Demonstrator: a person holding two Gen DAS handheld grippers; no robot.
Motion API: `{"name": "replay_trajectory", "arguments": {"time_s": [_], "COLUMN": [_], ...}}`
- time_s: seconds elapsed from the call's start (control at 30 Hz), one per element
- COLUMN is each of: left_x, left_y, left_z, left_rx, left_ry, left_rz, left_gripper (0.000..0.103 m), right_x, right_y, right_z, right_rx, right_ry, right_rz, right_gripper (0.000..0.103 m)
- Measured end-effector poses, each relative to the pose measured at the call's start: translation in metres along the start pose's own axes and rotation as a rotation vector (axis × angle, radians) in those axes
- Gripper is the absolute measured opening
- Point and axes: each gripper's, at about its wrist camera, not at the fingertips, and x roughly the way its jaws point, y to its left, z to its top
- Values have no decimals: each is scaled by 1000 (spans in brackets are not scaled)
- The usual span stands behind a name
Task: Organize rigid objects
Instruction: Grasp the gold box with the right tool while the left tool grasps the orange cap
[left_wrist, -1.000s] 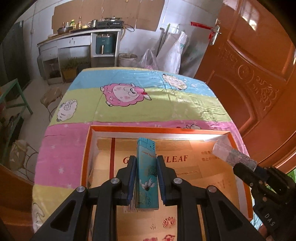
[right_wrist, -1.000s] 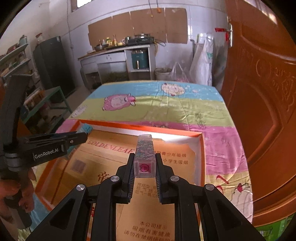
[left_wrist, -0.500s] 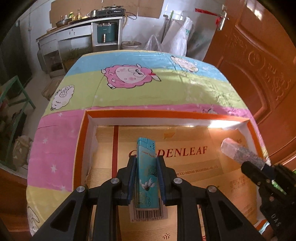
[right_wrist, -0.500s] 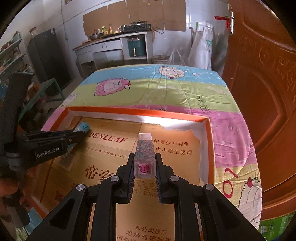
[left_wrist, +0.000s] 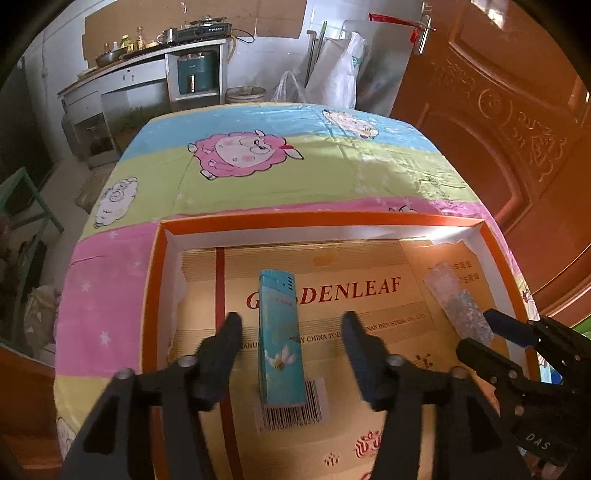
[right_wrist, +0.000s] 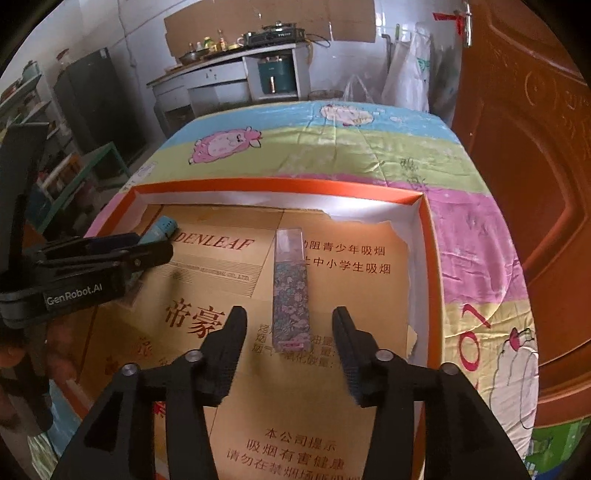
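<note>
Lighters, two in number, lie flat on the cardboard liner inside the orange-rimmed box (left_wrist: 157, 280). Teal lighter (left_wrist: 280, 347) rests on the liner's left half, over the red lettering, between the fingers of the left claw (left_wrist: 291, 325); its jaws have just been opening and now stand wide, touching nothing. Floral-patterned lighter (right_wrist: 290, 295) rests right of centre, lengthwise between the fingers of the right claw (right_wrist: 290, 321); those jaws have likewise just been opening and stand clear of it on both sides. Box sits on a table under a cartoon-sheep cloth (left_wrist: 295, 173).
</note>
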Motion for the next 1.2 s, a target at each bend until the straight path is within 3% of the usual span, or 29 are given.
{"name": "replay_trajectory", "arguments": {"time_s": [0.23, 0.43, 0.67, 0.8, 0.9, 1.2], "left_x": [-53, -92, -145, -174, -196, -220], "left_y": [-1, -5, -17, -16, -17, -22], "left_z": [-6, -28, -66, -94, -117, -186], "left_rx": [-30, -49, -42, -43, -20, 18], "left_ry": [-136, -137, -226, -273, -312, -332], "left_rz": [-34, -122, -91, -111, -68, -31], "left_gripper": [57, 57, 57, 57, 57, 57], "right_x": [-35, -82, -138, -165, -184, -208], "right_y": [6, 14, 31, 40, 49, 65], "right_z": [-8, -26, -55, -74, -94, -159], "right_rx": [-13, 4, -15, -31, -43, 21], "right_ry": [-62, -122, -181, -196, -207, -189], "right_rz": [-11, 16, 18, 15, 14, 41], "right_gripper": [52, 52, 52, 52, 52, 52]}}
